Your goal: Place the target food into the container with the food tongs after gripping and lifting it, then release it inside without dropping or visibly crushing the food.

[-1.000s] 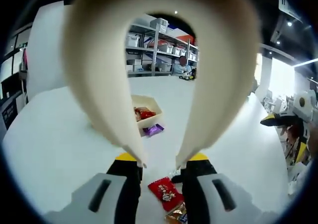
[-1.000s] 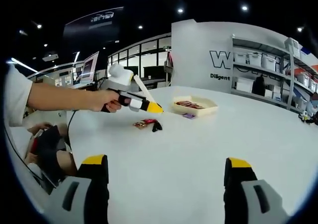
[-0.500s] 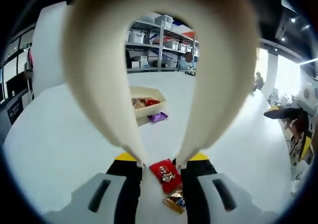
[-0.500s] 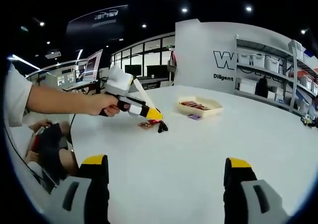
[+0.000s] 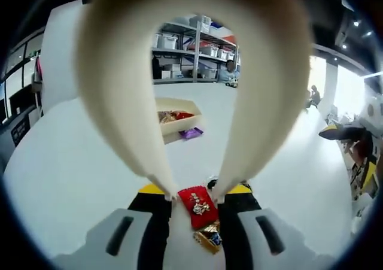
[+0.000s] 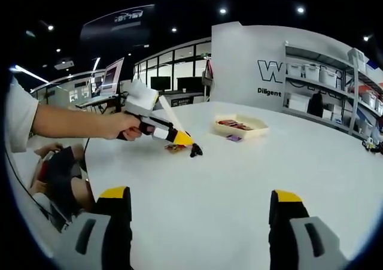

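Observation:
My left gripper (image 5: 195, 191) is shut on cream food tongs (image 5: 114, 84), whose two arms arch up through the left gripper view. The tong tips stand on either side of a red snack packet (image 5: 198, 205) lying on the white table; I cannot tell whether they touch it. A gold packet (image 5: 207, 238) lies just below it. The cream container (image 5: 179, 121) holds several packets farther out. In the right gripper view the left gripper (image 6: 173, 137), held by a hand, points down at the packets (image 6: 176, 148). My right gripper (image 6: 200, 201) is open with nothing between its jaws.
A purple packet (image 5: 191, 133) lies on the table beside the container (image 6: 239, 126). A small black item (image 6: 195, 152) sits next to the packets. The white table (image 6: 251, 180) stretches wide; shelves with bins (image 6: 323, 78) stand behind. A person's sleeve and arm (image 6: 66, 120) reach in from the left.
The tongs have come forward and down, so the red packet now sits between the tong tips instead of below them. The right gripper has stayed put.

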{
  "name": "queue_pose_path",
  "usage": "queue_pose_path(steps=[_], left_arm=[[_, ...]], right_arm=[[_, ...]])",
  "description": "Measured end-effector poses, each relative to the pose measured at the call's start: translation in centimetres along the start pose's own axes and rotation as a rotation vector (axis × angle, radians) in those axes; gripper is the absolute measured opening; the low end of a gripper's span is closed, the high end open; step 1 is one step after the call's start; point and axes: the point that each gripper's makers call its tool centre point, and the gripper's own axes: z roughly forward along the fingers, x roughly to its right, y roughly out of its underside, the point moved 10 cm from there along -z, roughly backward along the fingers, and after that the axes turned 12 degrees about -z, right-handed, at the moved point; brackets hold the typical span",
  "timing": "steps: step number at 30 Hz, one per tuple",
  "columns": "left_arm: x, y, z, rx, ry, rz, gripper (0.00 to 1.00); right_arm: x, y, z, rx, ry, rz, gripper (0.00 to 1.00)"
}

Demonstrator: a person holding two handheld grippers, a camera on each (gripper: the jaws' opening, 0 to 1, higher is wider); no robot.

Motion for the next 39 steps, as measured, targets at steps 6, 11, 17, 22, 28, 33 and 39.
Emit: queue_pose_path(steps=[6, 11, 17, 22, 28, 33, 39], left_arm=[[-0.5, 0.0, -1.1, 0.018, -0.017, -0.033, 0.30], [-0.3, 0.6, -1.4, 0.019, -0.023, -0.045, 0.30], [0.2, 0.8, -1.3, 0.016, -0.035, 0.004, 0.30], [0.4, 1.2, -1.6, 0.024, 0.008, 0.018, 0.23], [0.8, 1.5, -1.8, 0.033, 0.022, 0.026, 0.19], [0.5, 1.4, -1.8, 0.035, 0.034, -0.001, 0.18], [0.5, 1.5, -1.8, 0.042, 0.041, 0.002, 0.19]], right_arm=[[0.0, 0.0, 0.1, 0.000, -0.003, 0.003, 0.94], [0.1, 0.0, 0.4, 0.009, -0.003, 0.010, 0.94], [-0.1, 0.1, 0.5, 0.007, -0.009, 0.008, 0.94], [-0.1, 0.3, 0.5, 0.000, -0.011, 0.005, 0.94], [-0.2, 0.2, 0.7, 0.001, -0.013, 0.000, 0.93], [-0.1, 0.2, 0.8, 0.005, -0.014, 0.006, 0.93], [0.1, 0.4, 0.7, 0.005, -0.014, 0.007, 0.93]])
